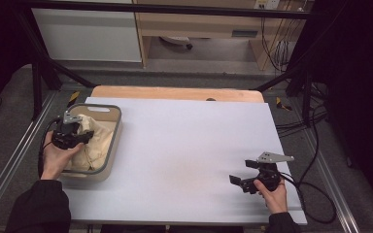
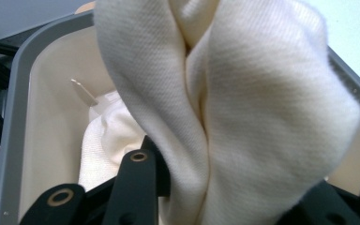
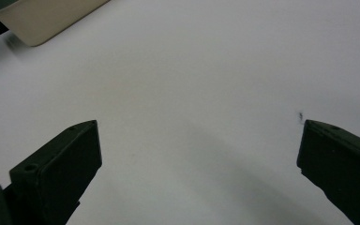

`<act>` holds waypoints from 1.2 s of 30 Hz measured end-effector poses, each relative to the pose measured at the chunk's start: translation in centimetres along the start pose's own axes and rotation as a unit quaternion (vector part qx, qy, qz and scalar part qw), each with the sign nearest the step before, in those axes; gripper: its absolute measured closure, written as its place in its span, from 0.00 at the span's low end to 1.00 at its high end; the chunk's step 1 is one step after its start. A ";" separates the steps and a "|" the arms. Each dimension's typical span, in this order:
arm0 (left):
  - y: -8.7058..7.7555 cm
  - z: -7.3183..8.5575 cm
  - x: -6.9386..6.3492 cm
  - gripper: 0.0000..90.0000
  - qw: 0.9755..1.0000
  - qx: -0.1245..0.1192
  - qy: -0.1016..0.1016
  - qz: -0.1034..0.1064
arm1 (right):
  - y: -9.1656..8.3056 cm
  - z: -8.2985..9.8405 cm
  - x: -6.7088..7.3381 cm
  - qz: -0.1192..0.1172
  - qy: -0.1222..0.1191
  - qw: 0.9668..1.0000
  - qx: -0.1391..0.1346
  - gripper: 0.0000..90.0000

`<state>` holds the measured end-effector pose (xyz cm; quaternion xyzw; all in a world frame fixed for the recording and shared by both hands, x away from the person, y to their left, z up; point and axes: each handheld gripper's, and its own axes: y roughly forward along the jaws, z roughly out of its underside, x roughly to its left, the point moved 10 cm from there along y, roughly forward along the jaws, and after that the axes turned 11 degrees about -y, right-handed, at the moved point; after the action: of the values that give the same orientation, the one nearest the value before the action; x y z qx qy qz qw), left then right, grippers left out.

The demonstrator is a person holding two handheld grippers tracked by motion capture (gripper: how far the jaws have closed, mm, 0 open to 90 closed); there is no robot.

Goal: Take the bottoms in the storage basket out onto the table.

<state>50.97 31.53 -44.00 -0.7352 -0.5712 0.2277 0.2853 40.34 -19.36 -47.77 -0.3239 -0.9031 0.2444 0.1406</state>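
One cream knit cloth (image 2: pixel 243 108) is occupying the grey-rimmed basket (image 1: pixel 118 127) at the left edge of the white table (image 1: pixel 184 145), and one bunched fold of it is rising above the rim. In the left gripper view the fold is standing upright directly between the black jaws, its vertical crease running along the jaw line, while the rest of the cloth is lying slack on the basket floor below and behind it.

The left gripper (image 1: pixel 73 133) is sitting over the basket, and its jaws are pressing into the fold from both sides, so it is clamping the cloth. The cloth's raised part is therefore lying straight ahead of this tool, and the hanging remainder is trailing down from it into the basket.

The right gripper (image 1: pixel 243 180) is resting low over bare table near the right front corner, well apart from the basket. Its jaws are standing wide apart with nothing between them.

Judgement: the left hand is doing the lifting, being the nearer by far. The coming move is turning on a clean upward pull, since the loose cloth is lying below the grip and could drag on the basket wall.
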 end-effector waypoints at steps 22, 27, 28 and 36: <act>-1.4 -0.3 0.3 0.74 0.999 -0.035 -0.020 0.010 | 0.0 0.0 0.0 0.000 0.000 1.000 0.000 0.01; -1.7 -0.4 0.3 0.74 0.999 -0.043 -0.023 0.012 | 0.0 0.0 0.0 0.000 -0.001 1.000 0.000 0.01; -1.8 -0.4 0.4 0.74 0.999 -0.044 -0.023 0.012 | 0.0 0.0 0.0 0.000 -0.001 1.000 0.001 0.01; -2.3 -0.5 0.6 0.74 0.998 -0.059 -0.035 0.015 | 0.0 0.0 0.0 0.000 0.001 1.000 0.000 0.01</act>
<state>49.82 32.47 -42.08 -0.7506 -0.5824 0.2238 0.2176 40.33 -19.34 -47.76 -0.3239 -0.9031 0.2440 0.1411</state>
